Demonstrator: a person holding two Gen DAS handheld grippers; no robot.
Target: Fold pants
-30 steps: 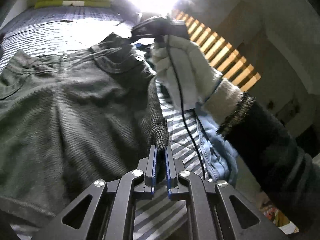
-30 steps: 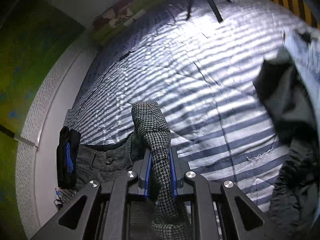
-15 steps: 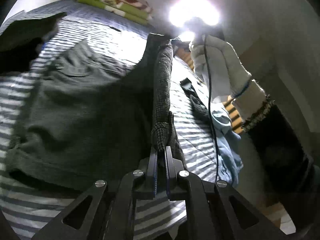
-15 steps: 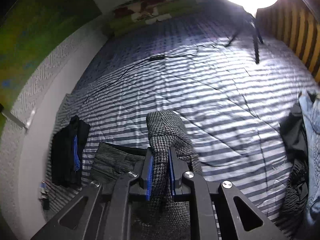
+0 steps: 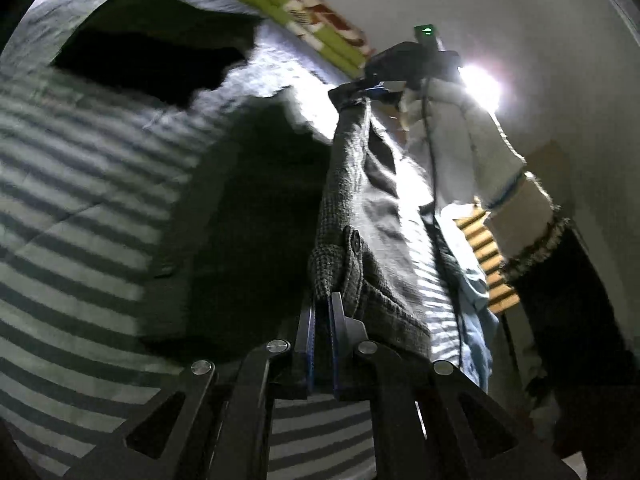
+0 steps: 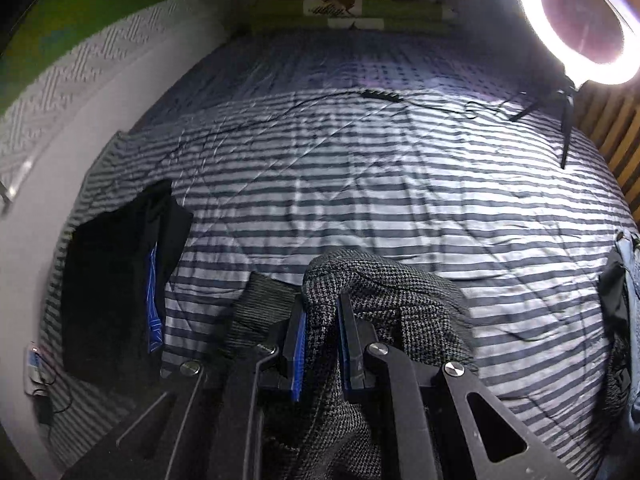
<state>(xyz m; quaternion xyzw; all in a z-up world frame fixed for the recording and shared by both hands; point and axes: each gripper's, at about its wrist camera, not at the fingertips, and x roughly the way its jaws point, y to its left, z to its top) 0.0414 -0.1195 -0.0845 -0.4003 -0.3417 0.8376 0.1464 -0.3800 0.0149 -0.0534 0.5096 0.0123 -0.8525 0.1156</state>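
Note:
Grey houndstooth pants hang stretched by the waistband between both grippers, above a striped bed. My left gripper is shut on one waistband end, beside a button. The far end of the band runs up to the right gripper, held by a white-gloved hand. In the right wrist view my right gripper is shut on a bunch of the same houndstooth cloth, which spills over its fingers. The pant legs drop into dark shadow below.
A folded black garment with a blue stripe lies at the bed's left side. Denim and dark clothes pile at the right edge. A lit ring light on a tripod stands far right, its cable across the sheet. Green folded bedding lies at the head.
Both grippers have lifted the pants off the bed and pulled the waistband taut and upright. The right wrist view now looks across the whole bed from higher up.

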